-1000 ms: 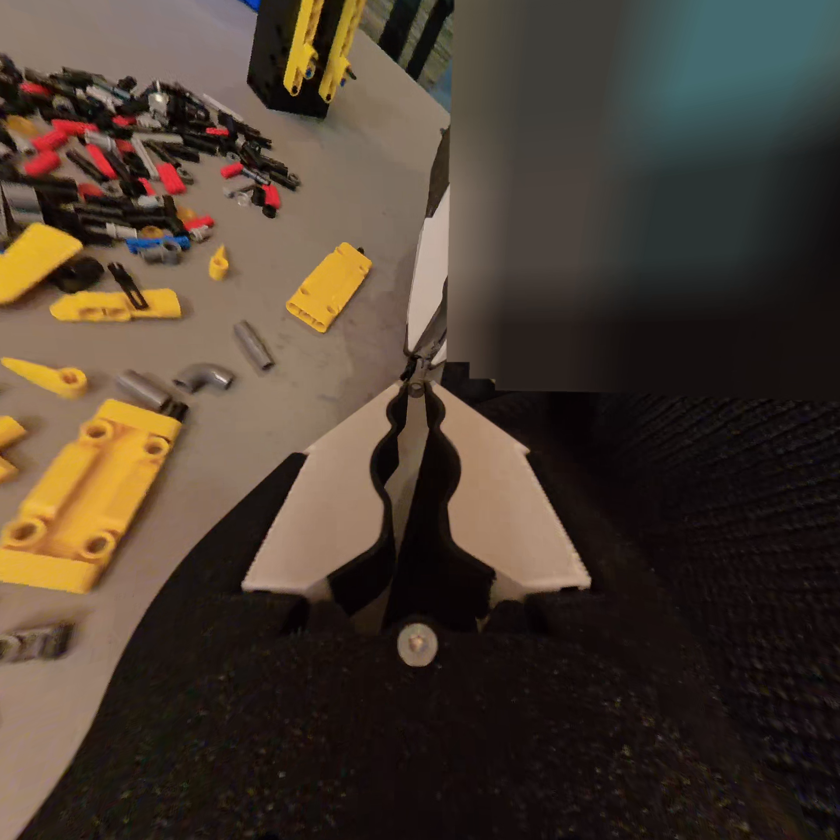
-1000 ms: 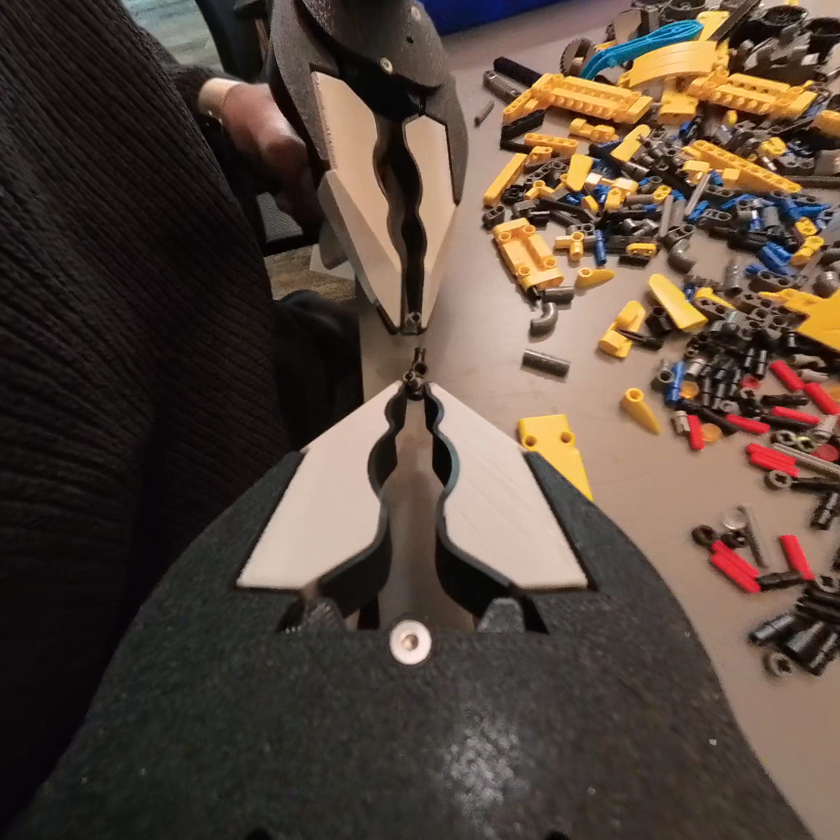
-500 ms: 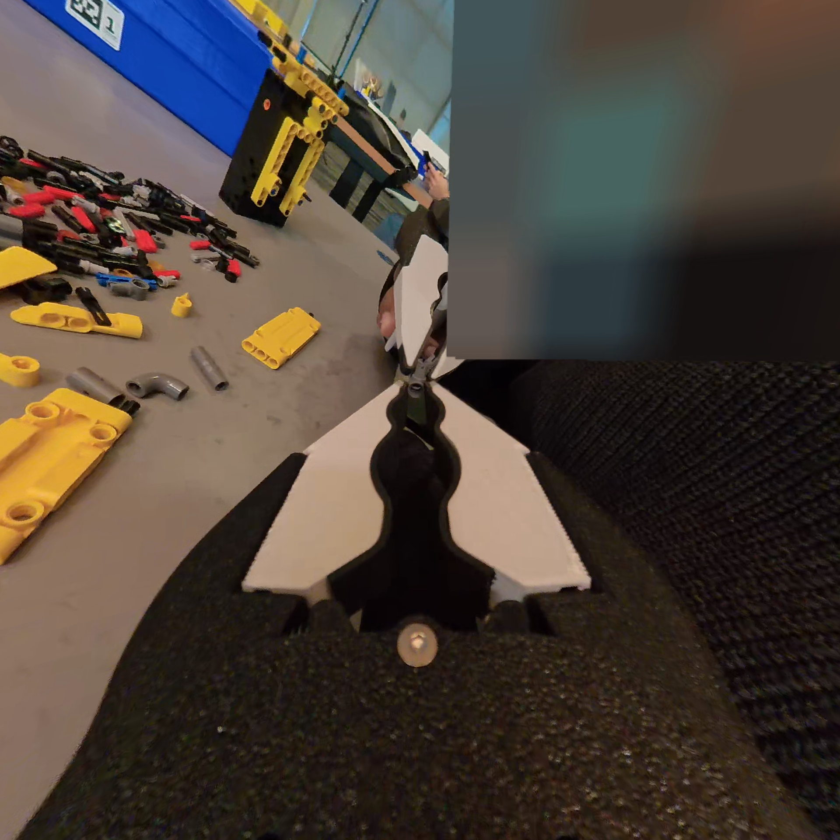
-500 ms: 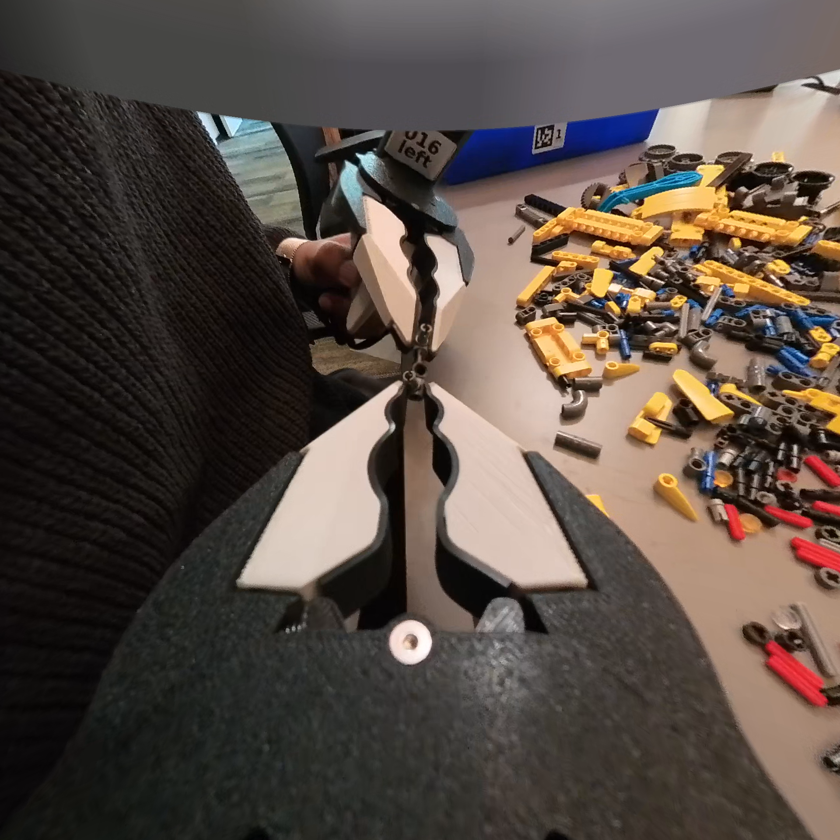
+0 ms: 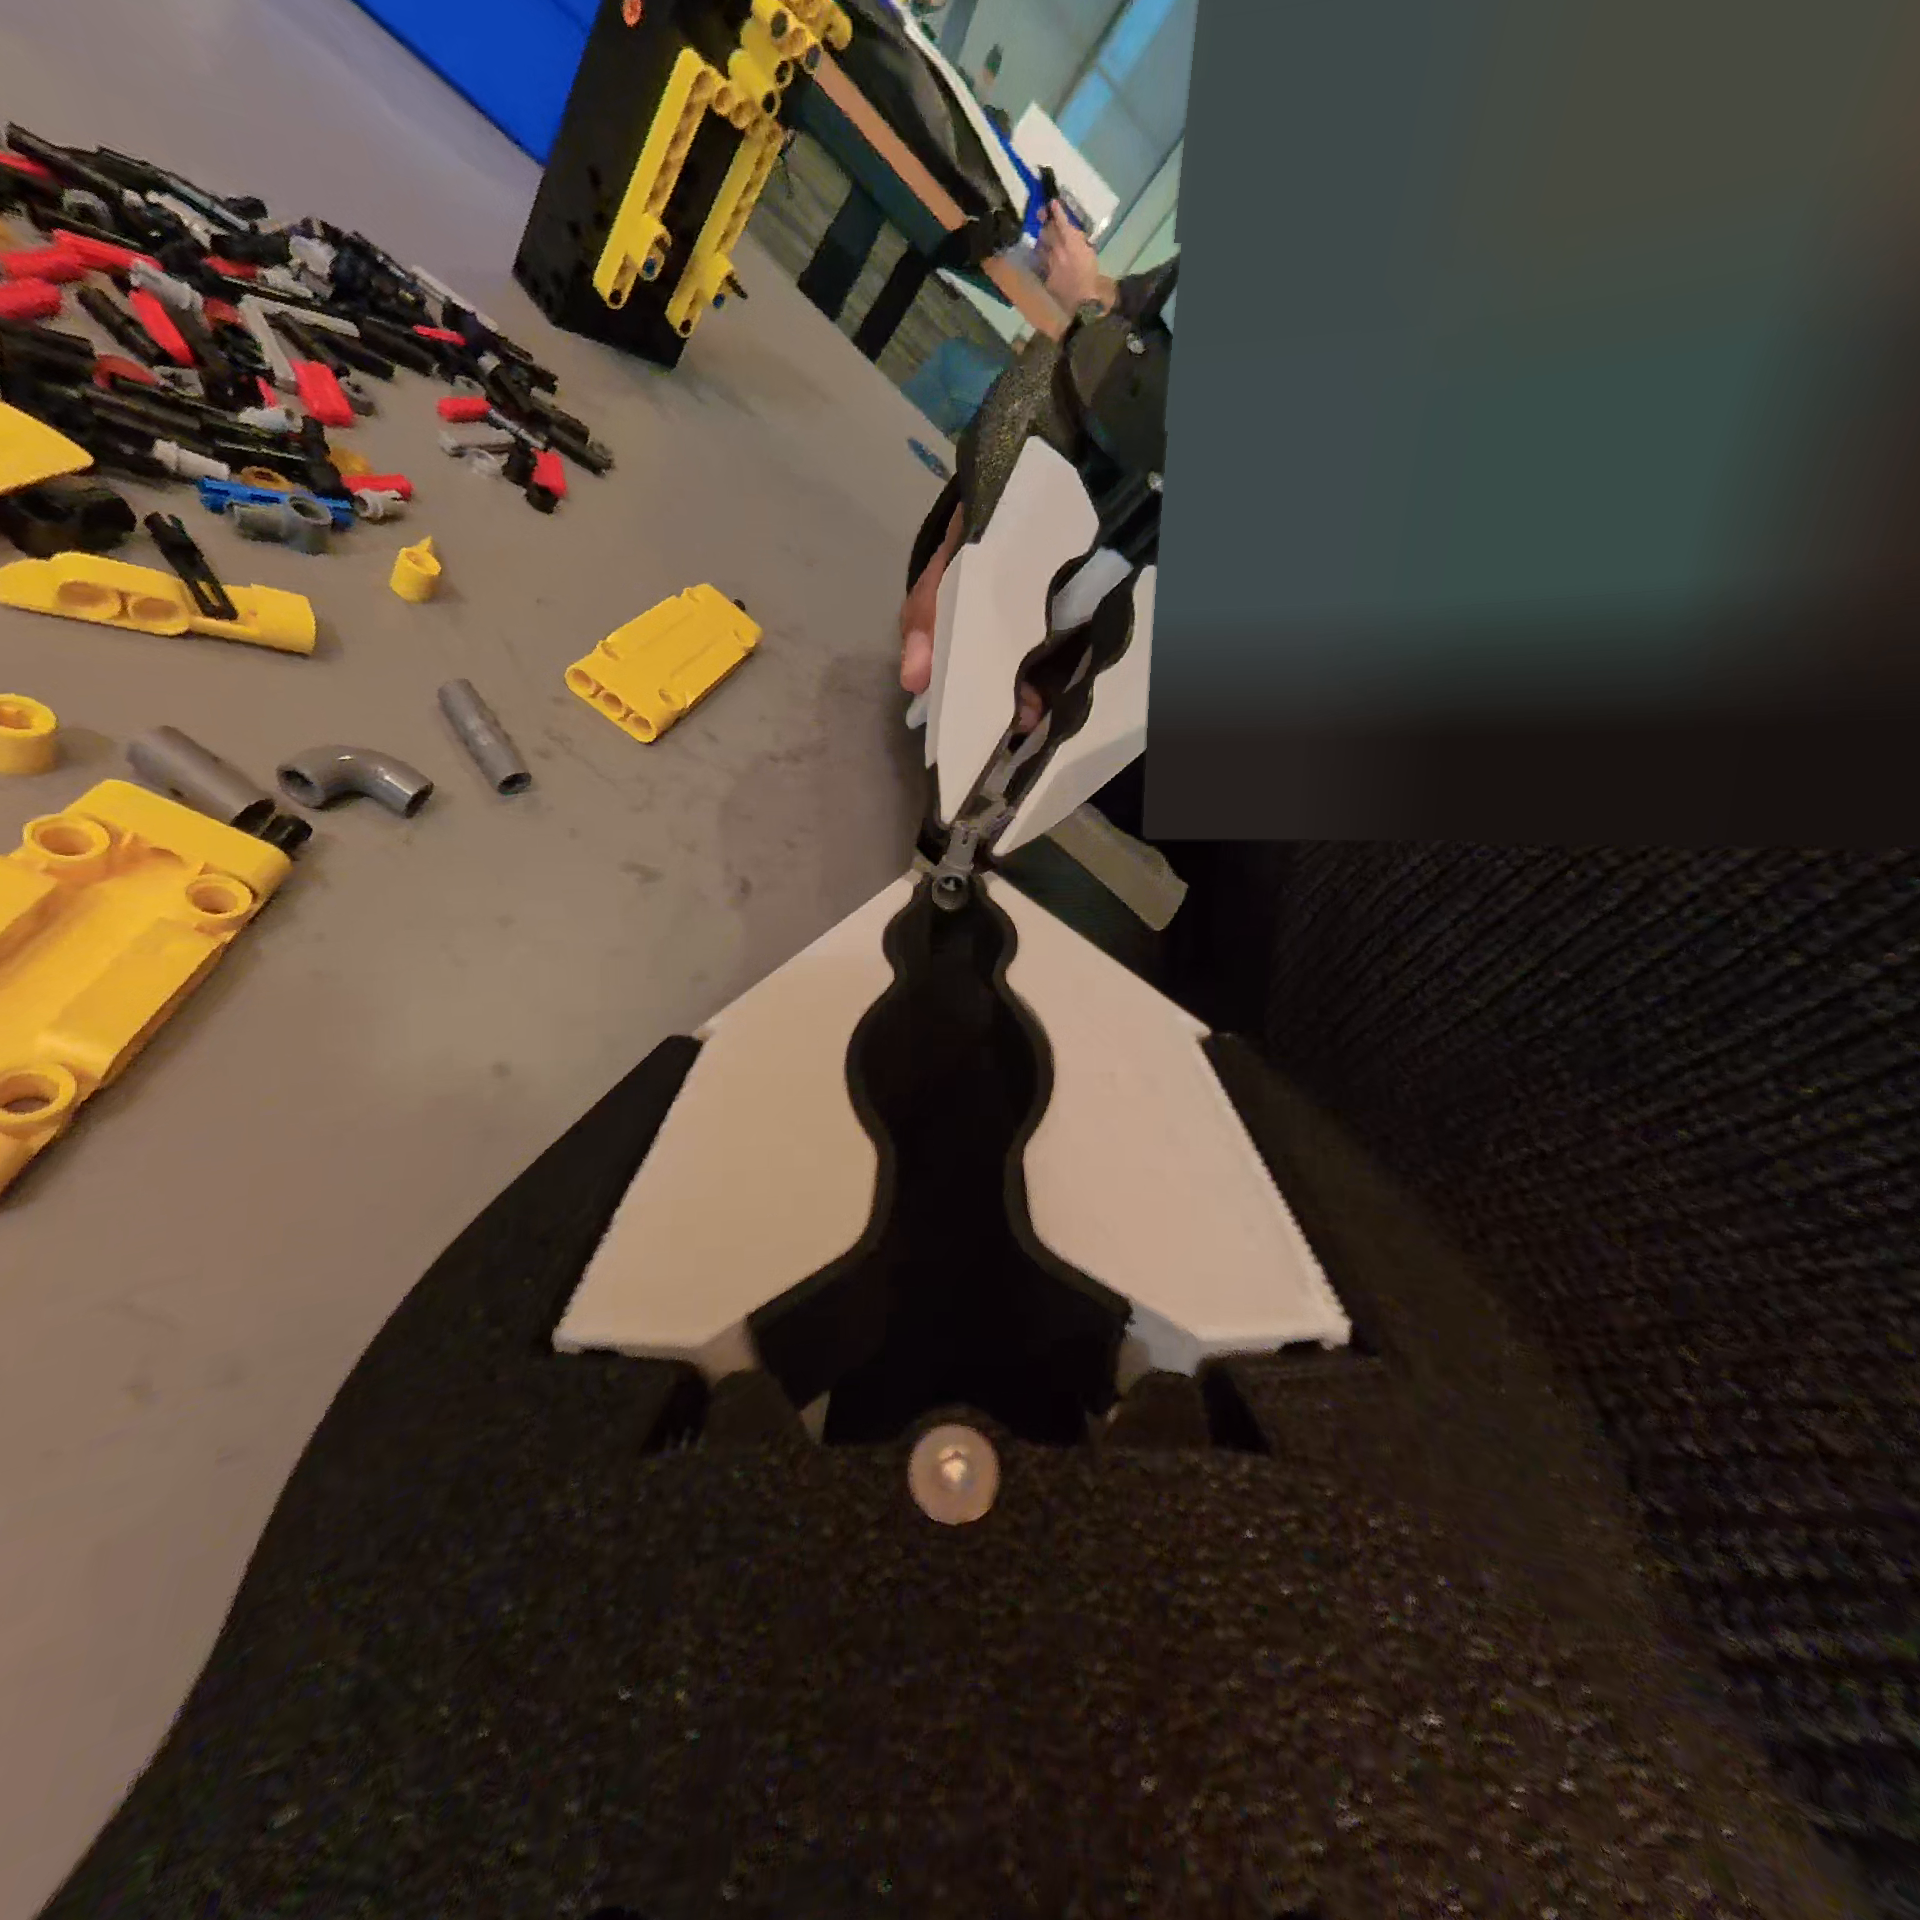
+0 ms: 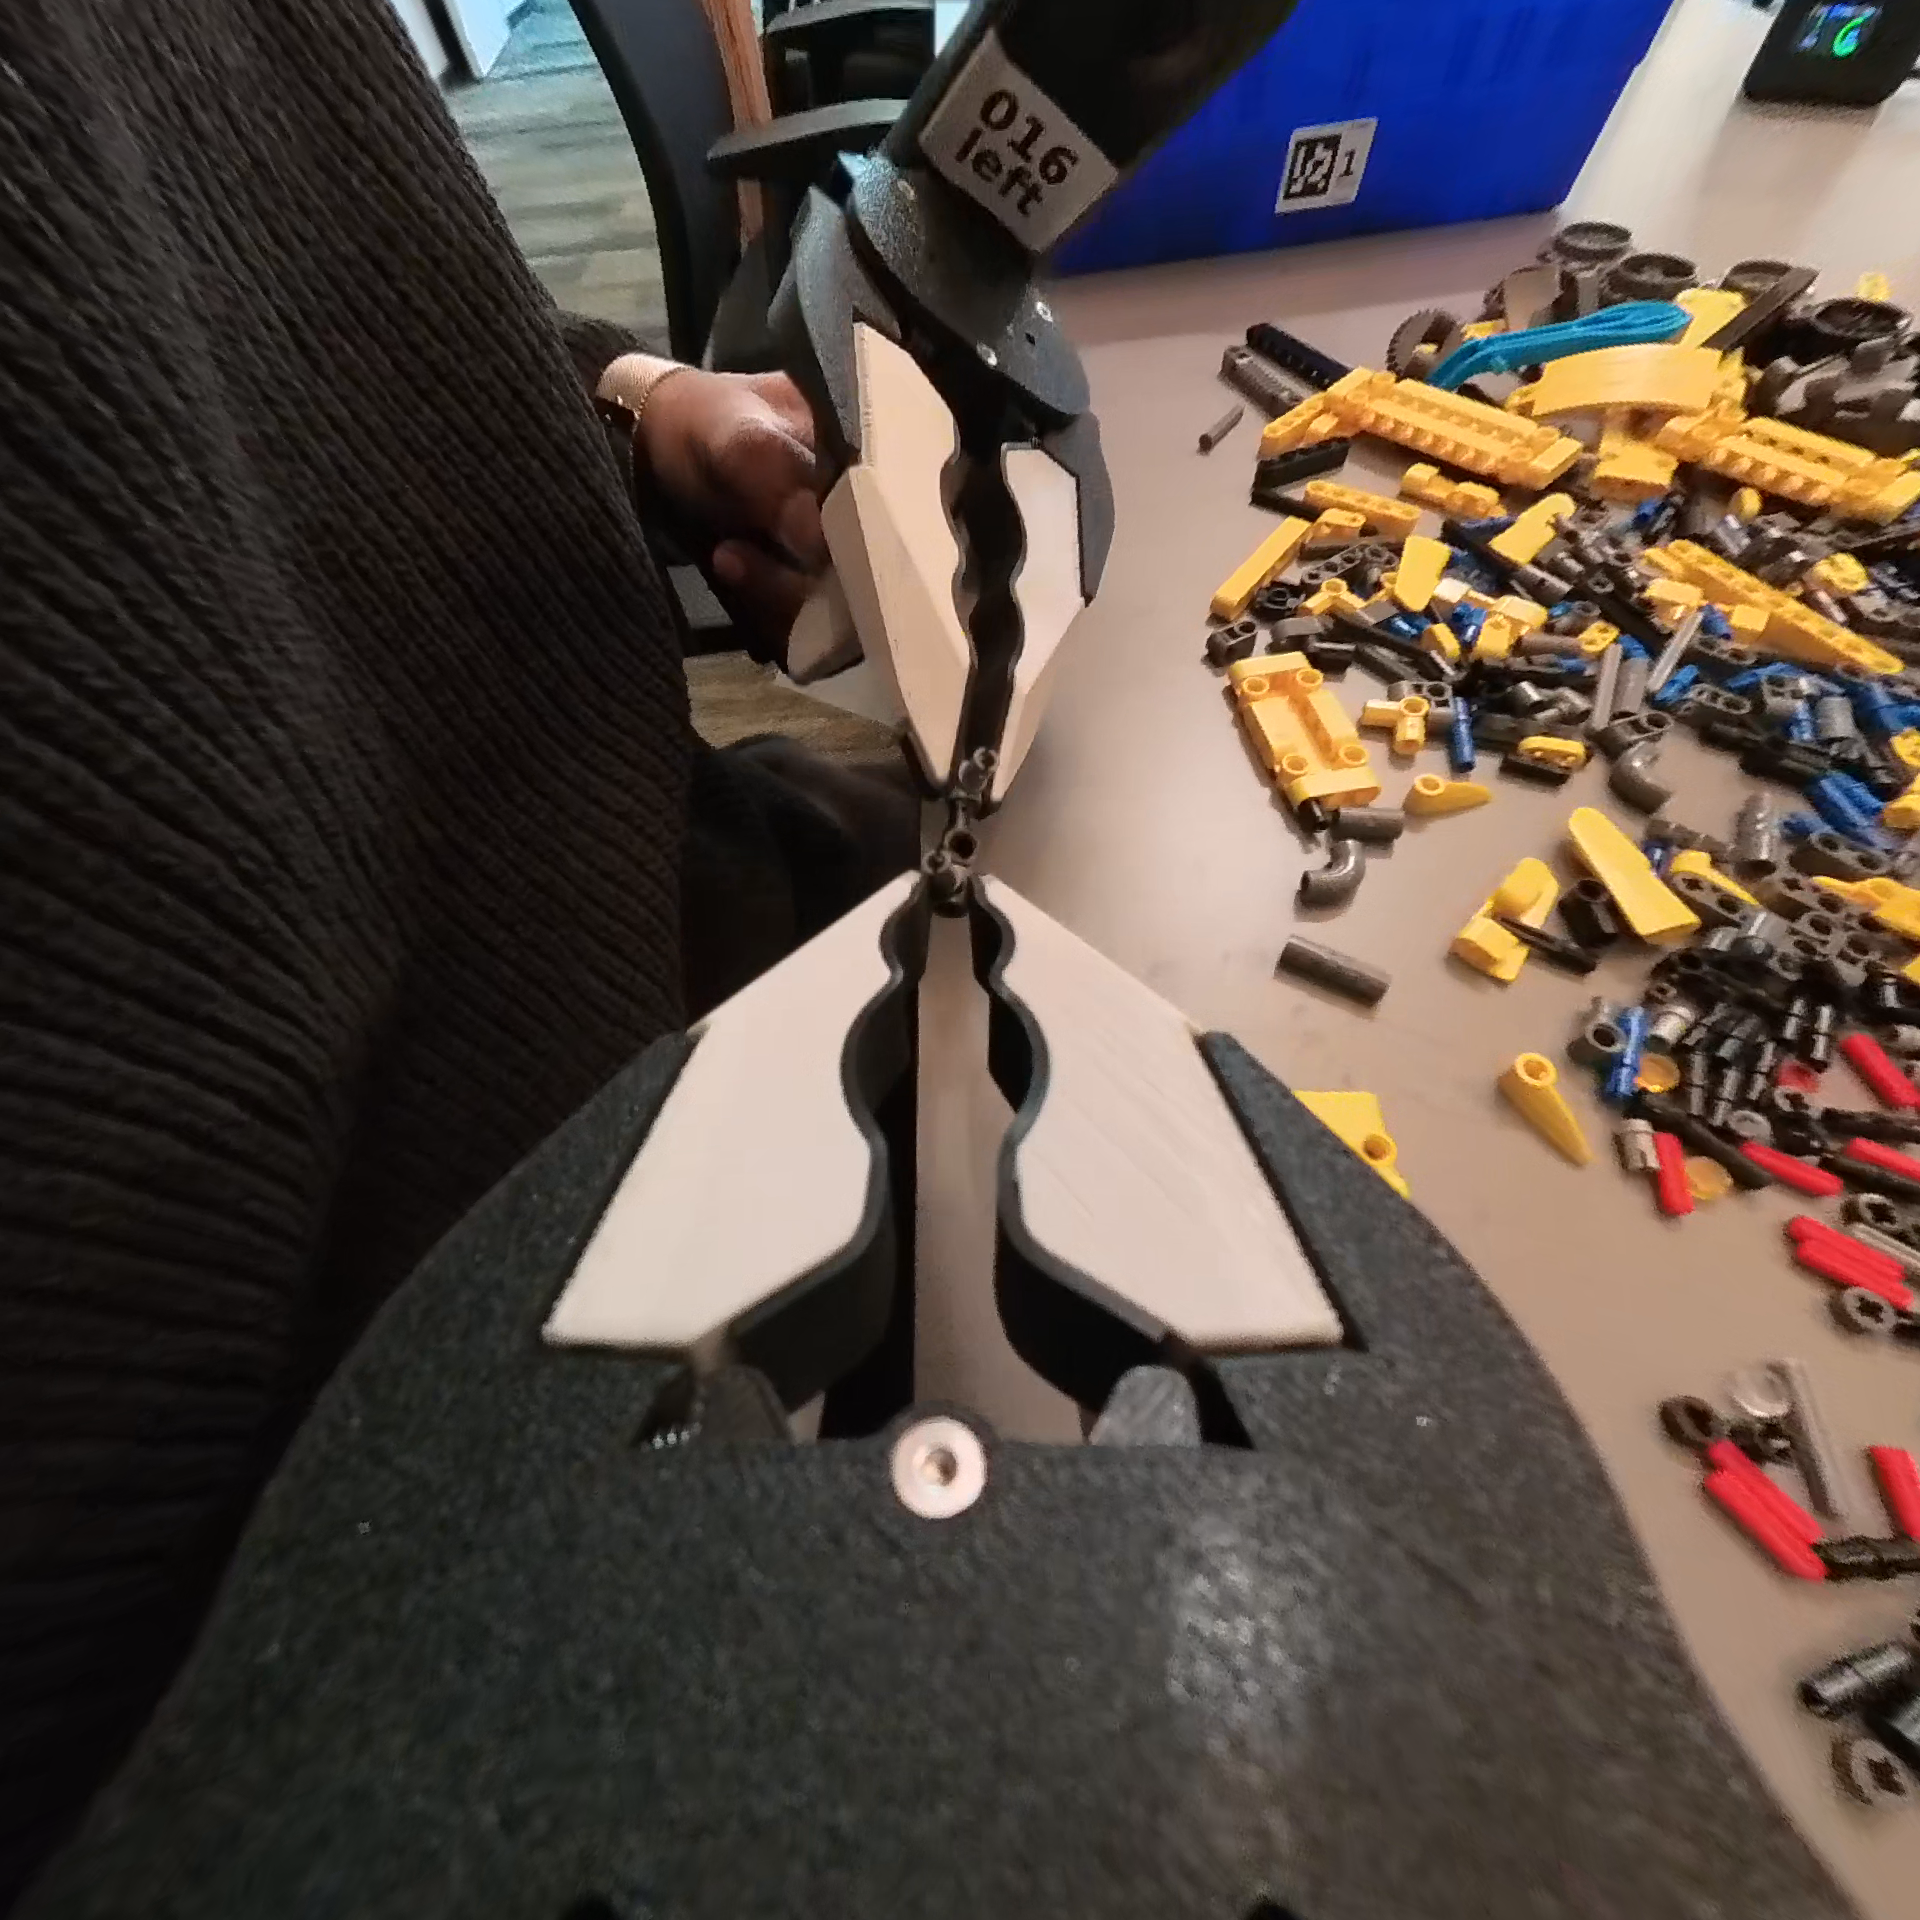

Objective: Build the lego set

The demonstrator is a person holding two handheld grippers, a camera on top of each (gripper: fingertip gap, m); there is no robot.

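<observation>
Your right tongs (image 6: 948, 902) are pinched nearly closed on a small dark pin connector (image 6: 951, 873) at the very tips. Your left tongs (image 5: 951, 896) meet them tip to tip, likewise nearly closed on a small grey connector (image 5: 948, 891). The two pieces touch between the tips, held in the air at the near edge of the surface (image 5: 582, 914), in front of your dark ribbed-knit sleeve (image 6: 312, 623).

Risk: both grips sit on the extreme tips. Any misalignment or twist while you push could flick a part out, likely off the edge.

Materials: white fingers (image 6: 1122, 1132) with wavy black inner edges, grainy black bodies. The parts are hard, smooth plastic.

Farther out on the matte grey surface: a grey elbow tube (image 5: 353, 779), a short grey sleeve (image 5: 483, 736), a ribbed yellow panel (image 5: 665, 660), then mixed red, black and blue pins (image 5: 208, 343) and a black-and-yellow block (image 5: 665, 177).
</observation>
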